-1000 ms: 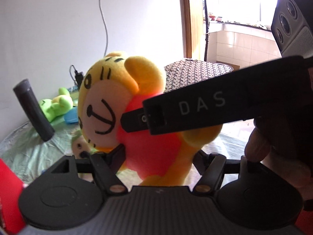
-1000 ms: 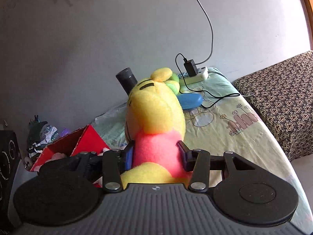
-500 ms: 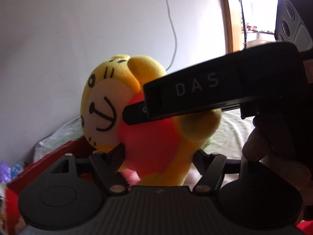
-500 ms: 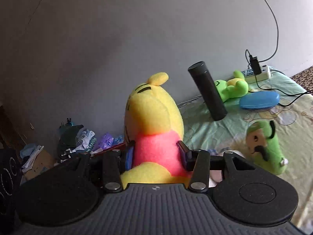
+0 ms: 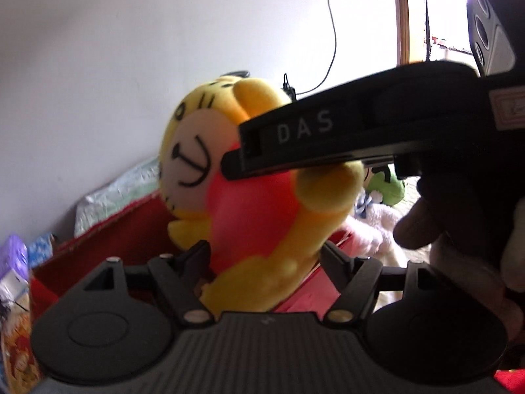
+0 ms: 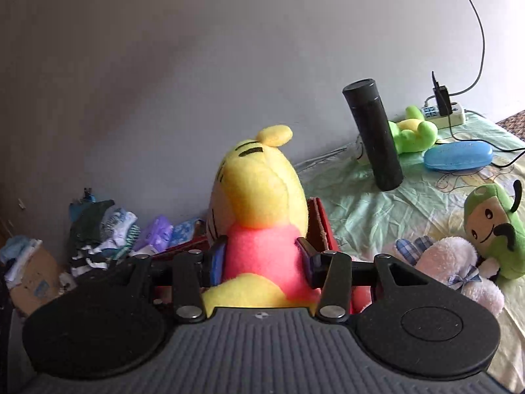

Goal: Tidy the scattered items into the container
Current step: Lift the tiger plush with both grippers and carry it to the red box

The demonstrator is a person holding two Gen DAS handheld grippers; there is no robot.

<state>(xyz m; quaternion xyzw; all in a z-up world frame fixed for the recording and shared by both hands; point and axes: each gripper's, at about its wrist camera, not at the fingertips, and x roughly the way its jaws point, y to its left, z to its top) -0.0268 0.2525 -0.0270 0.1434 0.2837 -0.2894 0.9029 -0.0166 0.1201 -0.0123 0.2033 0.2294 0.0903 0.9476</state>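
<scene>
Carried sideways since the earlier frames, the yellow plush toy (image 6: pixel 259 216) is now held over the red box (image 5: pixel 108 246). It is clamped between the right gripper (image 6: pixel 261 257) jaws; the left gripper (image 5: pixel 262 256) jaws are opening around its lower body.

Bed (image 6: pixel 377 210) with pale green cartoon-print sheet carries the loose stuff. Black cylinder flask (image 6: pixel 372 134) stands on it near the wall, leaning in the fisheye. Behind it a green-yellow plush (image 6: pixel 413 133) and a white power strip (image 6: pixel 446 115) with a black charger plugged in — blue oblong case (image 6: pixel 457 156) just beside the plush. Nearer: green pear plush (image 6: pixel 492 226), touching a white fluffy plush (image 6: pixel 456 269) with checked bow. Red box (image 6: pixel 323 226) sits at the bed's left edge.
</scene>
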